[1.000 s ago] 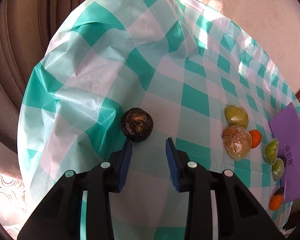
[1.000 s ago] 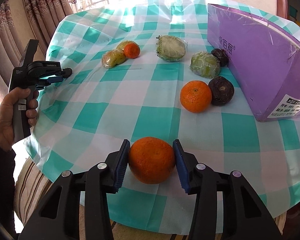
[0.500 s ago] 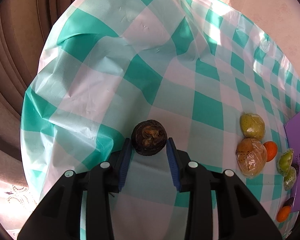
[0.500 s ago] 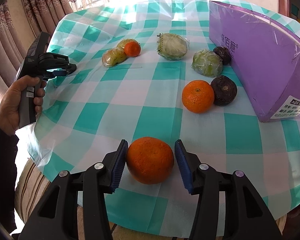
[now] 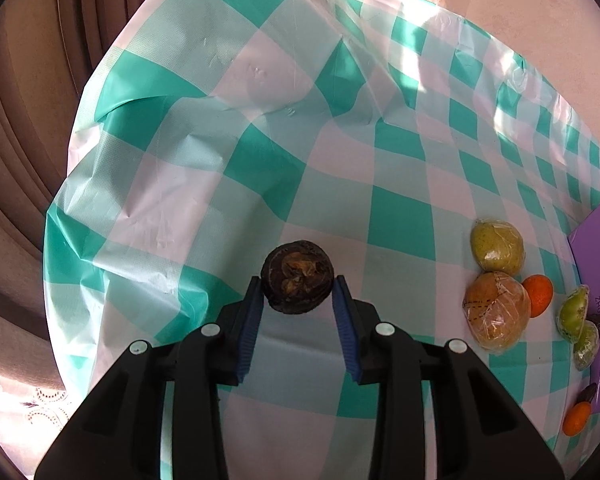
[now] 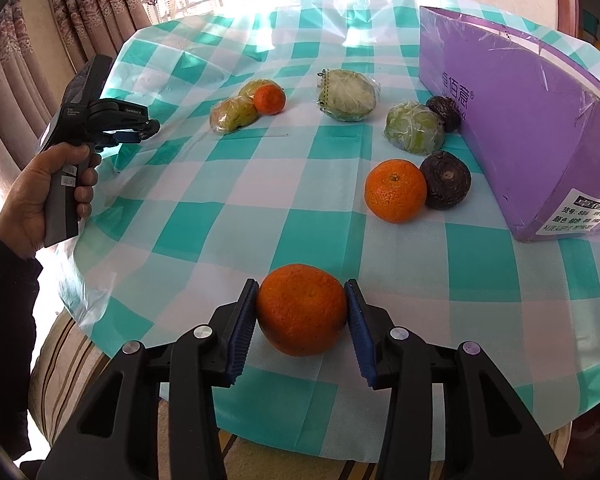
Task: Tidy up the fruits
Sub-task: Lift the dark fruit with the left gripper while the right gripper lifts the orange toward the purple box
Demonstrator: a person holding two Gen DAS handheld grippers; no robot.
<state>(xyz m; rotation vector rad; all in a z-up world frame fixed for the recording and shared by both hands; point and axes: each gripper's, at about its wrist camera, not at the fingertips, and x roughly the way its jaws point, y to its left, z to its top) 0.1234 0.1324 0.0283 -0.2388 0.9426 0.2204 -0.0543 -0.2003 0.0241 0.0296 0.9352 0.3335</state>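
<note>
1. The right gripper [image 6: 302, 312] has its blue ribbed pads pressed against both sides of a large round orange [image 6: 302, 314], which sits low over the near edge of the green-and-white checked plastic tablecloth [image 6: 204, 216]; whether the orange rests on the cloth cannot be told.
2. The left gripper [image 5: 296, 300] has a dark brown wrinkled round fruit [image 5: 297, 282] between its fingertips, both blue pads touching the fruit's sides, over the cloth near the table's edge.
3. Further in, in the right wrist view, a smaller orange tangerine [image 6: 395, 191] touches a dark purple-brown round fruit [image 6: 446, 180], just beside the purple cardboard box [image 6: 520, 120].
4. Behind them a film-wrapped pale green fruit [image 6: 415, 129] lies against a second dark round fruit [image 6: 444, 113] at the box's wall.
5. Toward the middle lies another wrapped green fruit [image 6: 347, 95].
6. To its left, two wrapped yellow-green fruits [image 6: 236, 114] cluster with a small orange [image 6: 269, 99].
7. At the far left, the person's left hand [image 6: 48, 196] grips the left gripper's handle.
</note>
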